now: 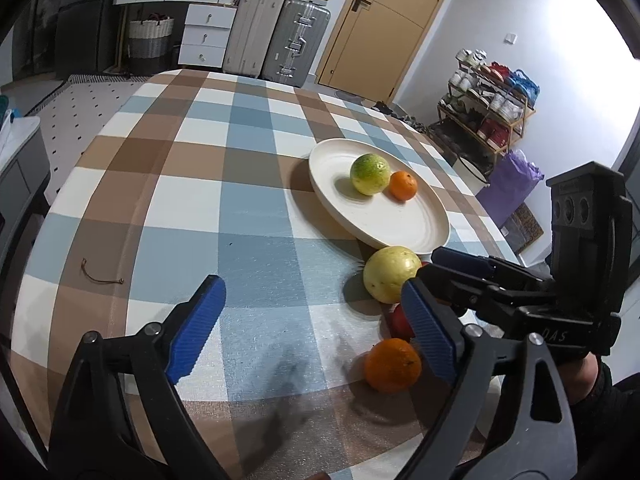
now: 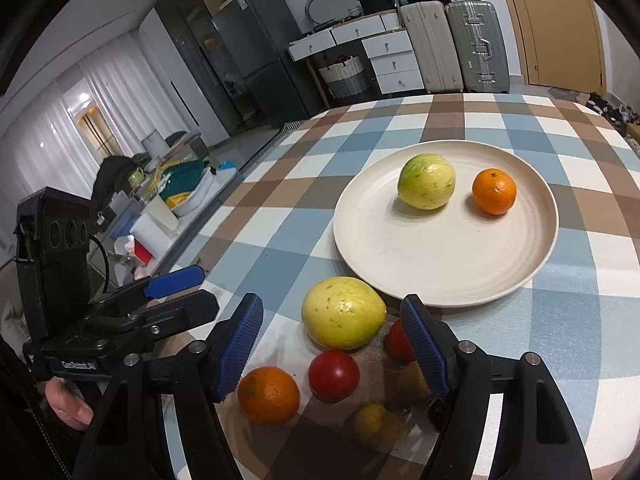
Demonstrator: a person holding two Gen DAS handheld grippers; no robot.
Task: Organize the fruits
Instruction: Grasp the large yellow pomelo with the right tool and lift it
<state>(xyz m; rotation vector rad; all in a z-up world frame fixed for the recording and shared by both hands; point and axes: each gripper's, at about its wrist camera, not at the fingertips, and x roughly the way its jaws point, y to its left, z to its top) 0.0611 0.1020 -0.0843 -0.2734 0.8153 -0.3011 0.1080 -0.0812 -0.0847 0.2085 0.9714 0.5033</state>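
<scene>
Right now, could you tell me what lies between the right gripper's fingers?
In the right wrist view, a red tomato lies between the open right gripper's fingers, untouched.

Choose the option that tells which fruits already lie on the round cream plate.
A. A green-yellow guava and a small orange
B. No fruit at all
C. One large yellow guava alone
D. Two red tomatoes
A: the round cream plate holds a green-yellow guava and a small orange, while the other fruits lie on the checked tablecloth.
</scene>
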